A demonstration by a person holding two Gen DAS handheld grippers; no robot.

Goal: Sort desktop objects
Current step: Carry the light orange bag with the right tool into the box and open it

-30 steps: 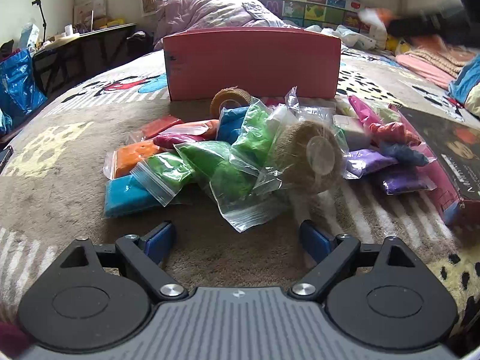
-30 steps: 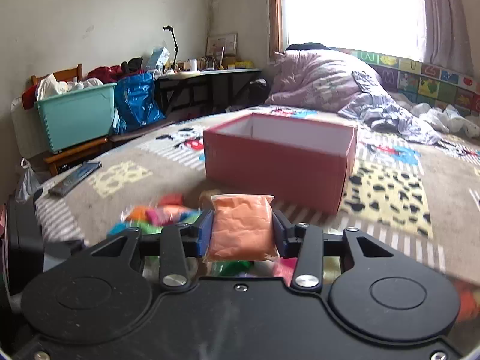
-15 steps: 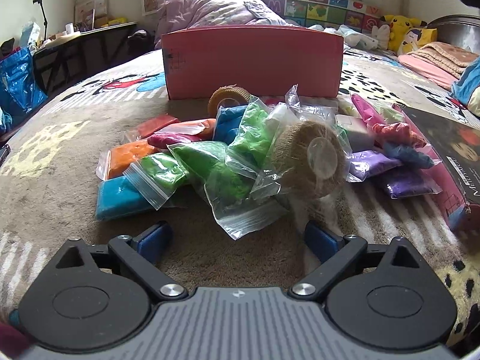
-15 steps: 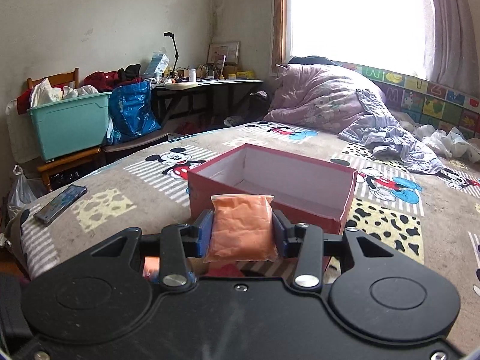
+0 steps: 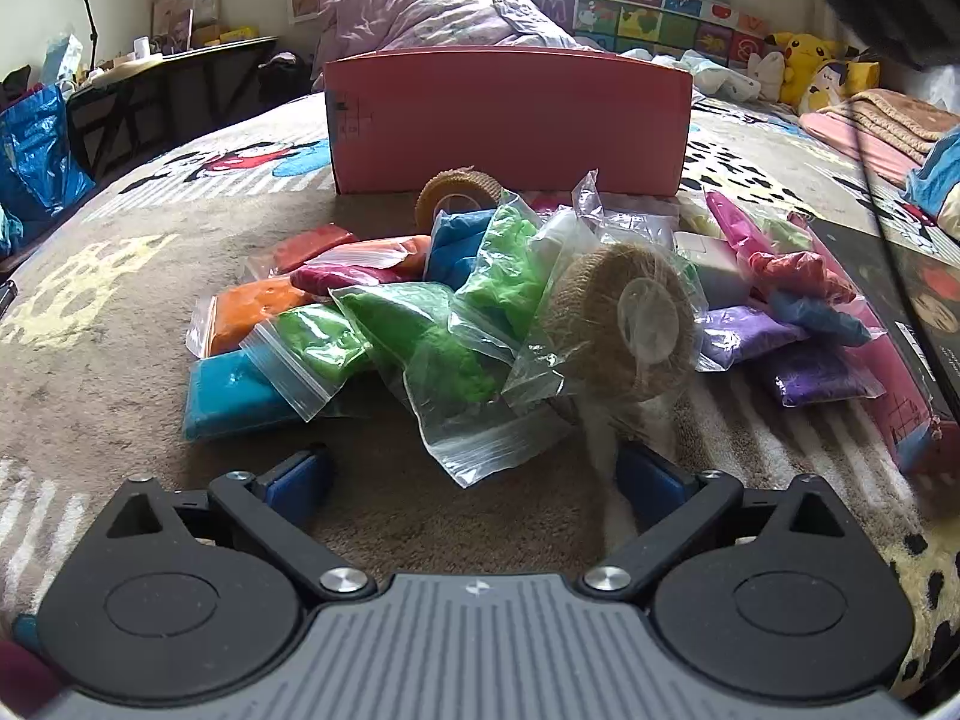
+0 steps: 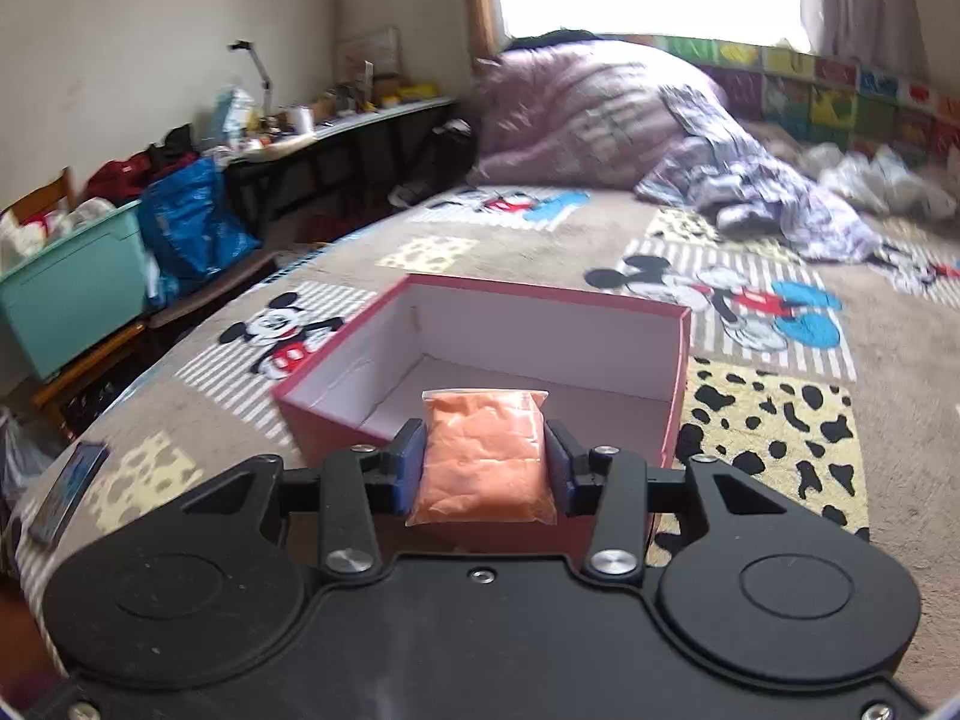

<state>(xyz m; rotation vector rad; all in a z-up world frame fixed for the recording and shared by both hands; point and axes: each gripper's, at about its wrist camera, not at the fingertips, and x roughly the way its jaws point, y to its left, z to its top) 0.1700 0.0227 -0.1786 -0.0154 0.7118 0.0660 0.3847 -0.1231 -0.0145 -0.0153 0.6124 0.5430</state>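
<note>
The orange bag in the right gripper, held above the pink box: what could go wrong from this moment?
1. The right gripper pinches the orange bag only at its sides; the soft bag may slip out early.
2. The bag hangs over the near wall of the pink box, so a release now might land on the rim or outside.
3. The open left gripper sits close to a loose green bag and may snag it.

A cartoon-print bedspread (image 5: 120, 300) carries a pink box (image 5: 510, 120), a heap of coloured bags (image 5: 432, 324) and a quilt (image 6: 588, 108).
</note>
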